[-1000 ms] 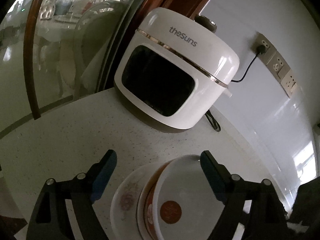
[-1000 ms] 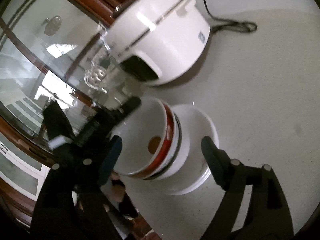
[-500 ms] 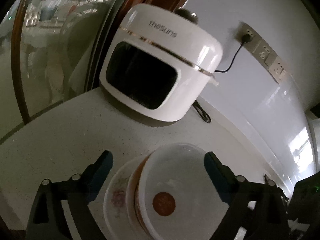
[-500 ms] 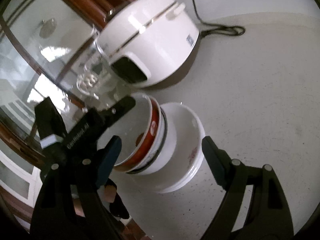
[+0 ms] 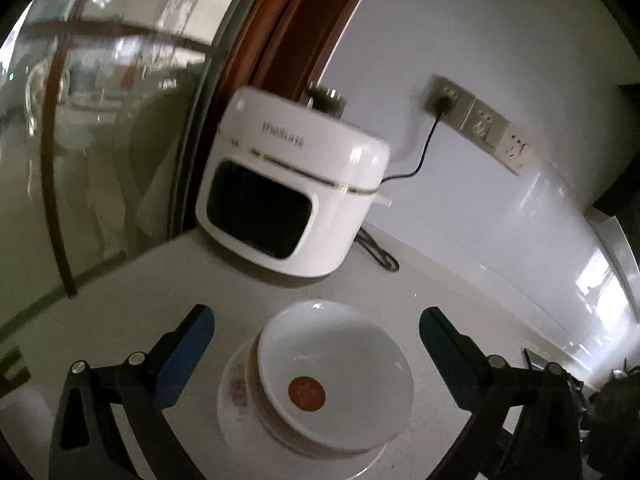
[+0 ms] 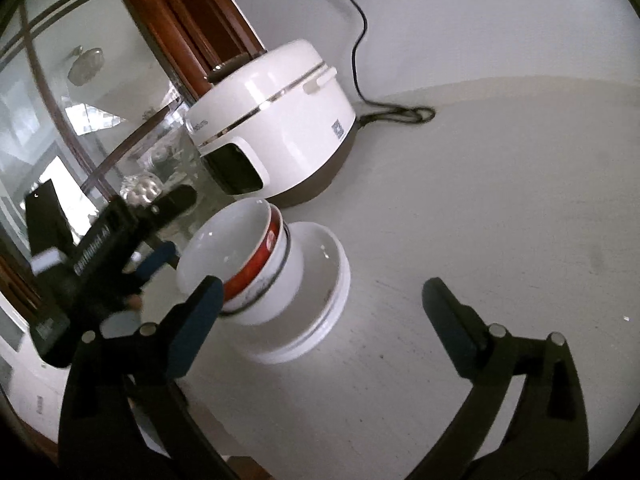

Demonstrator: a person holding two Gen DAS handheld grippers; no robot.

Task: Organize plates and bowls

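A stack of nested bowls [image 5: 332,364] stands on a white floral plate [image 5: 234,396] on the pale counter. The top bowl is white with an orange disc at its bottom. In the right wrist view the stack [image 6: 228,248] shows a red-banded bowl [image 6: 262,260] under the top one, and the plate [image 6: 328,276] beneath. My left gripper [image 5: 316,322] is held back from the stack, its jaws opening, pads clear of the bowls. My right gripper [image 6: 322,292] is also opening, the stack ahead of its left finger and nothing gripped. The left gripper [image 6: 172,228] appears beyond the stack.
A white rice cooker [image 5: 296,200] stands behind the stack, also seen as the cooker [image 6: 272,132], with its black cord [image 6: 396,114] running to wall sockets [image 5: 480,124]. A glass cabinet door with a brown wooden frame [image 5: 272,28] borders the left. Bare counter [image 6: 500,240] stretches to the right.
Both grippers have drawn back from the bowl stack and their jaws have spread wider. The stack stays on the counter and now looks smaller and farther off.
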